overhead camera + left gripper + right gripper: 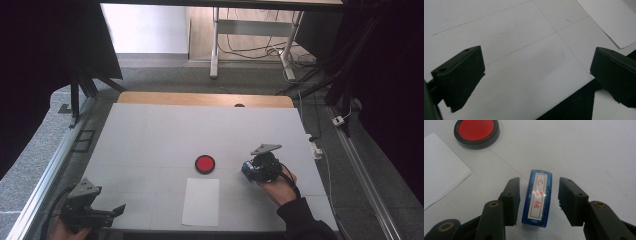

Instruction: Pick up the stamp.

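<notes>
A blue stamp (537, 198) with a white label and red characters lies on the white table mat (150, 135). My right gripper (539, 181) straddles the stamp, one jaw on each side, with a narrow gap between each pad and its blue sides. In the high view that gripper (250, 170) sits right of centre, held by a hand in a dark sleeve, with the stamp (245, 167) at its tip. A round red ink pad (205, 163) in a black rim lies left of it. My left gripper (119, 210) rests open at the front left corner, nothing between its jaws (537, 65).
A white sheet of paper (201, 201) lies near the front edge, just below the red ink pad (477, 130). The paper's corner (609, 20) also lies beyond my left jaws. The table's front edge runs close under the left gripper. Desk legs and cables stand beyond the far edge.
</notes>
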The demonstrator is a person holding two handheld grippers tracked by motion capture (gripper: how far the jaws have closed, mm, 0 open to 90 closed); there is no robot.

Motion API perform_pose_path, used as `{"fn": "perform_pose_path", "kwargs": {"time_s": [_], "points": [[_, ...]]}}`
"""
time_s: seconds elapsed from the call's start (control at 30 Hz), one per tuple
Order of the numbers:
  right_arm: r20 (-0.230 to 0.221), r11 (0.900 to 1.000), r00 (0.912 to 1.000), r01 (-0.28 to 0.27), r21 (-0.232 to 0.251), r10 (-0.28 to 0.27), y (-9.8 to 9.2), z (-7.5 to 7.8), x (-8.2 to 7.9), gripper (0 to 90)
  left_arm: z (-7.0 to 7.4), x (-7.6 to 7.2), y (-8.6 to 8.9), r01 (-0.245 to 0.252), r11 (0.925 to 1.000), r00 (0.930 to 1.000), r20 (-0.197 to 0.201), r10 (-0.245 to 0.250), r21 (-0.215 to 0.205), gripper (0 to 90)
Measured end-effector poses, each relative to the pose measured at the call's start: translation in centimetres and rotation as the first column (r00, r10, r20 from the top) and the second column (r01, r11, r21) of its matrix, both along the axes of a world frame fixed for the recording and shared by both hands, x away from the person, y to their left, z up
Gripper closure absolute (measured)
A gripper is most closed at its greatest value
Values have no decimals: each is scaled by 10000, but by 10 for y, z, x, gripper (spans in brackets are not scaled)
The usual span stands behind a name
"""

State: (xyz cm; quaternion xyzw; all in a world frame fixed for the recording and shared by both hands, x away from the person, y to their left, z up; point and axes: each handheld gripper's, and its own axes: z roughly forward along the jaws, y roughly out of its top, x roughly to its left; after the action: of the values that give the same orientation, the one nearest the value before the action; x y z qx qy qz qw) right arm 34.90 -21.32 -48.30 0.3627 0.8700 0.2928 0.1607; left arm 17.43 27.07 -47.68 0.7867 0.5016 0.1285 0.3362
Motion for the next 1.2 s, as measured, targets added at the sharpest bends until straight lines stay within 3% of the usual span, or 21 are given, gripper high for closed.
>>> {"fn": "perform_pose_path", "kwargs": {"time_s": [0.43, 0.77, 1.2], "points": [[-262, 10000, 9997, -22, 63, 24, 1, 1, 1, 701, 0, 0, -1, 24, 10000, 10000, -14, -24, 2, 0], [-477, 9997, 9989, -9, 246, 21, 0, 2, 2, 713, 0, 0, -1, 44, 10000, 10000, -28, -44, 55, 1], [-46, 9979, 9992, -387, 529, 390, -2, 13, -4, 713, 0, 1, 0, 256, 9996, 9996, -85, -257, -125, 5]]}}
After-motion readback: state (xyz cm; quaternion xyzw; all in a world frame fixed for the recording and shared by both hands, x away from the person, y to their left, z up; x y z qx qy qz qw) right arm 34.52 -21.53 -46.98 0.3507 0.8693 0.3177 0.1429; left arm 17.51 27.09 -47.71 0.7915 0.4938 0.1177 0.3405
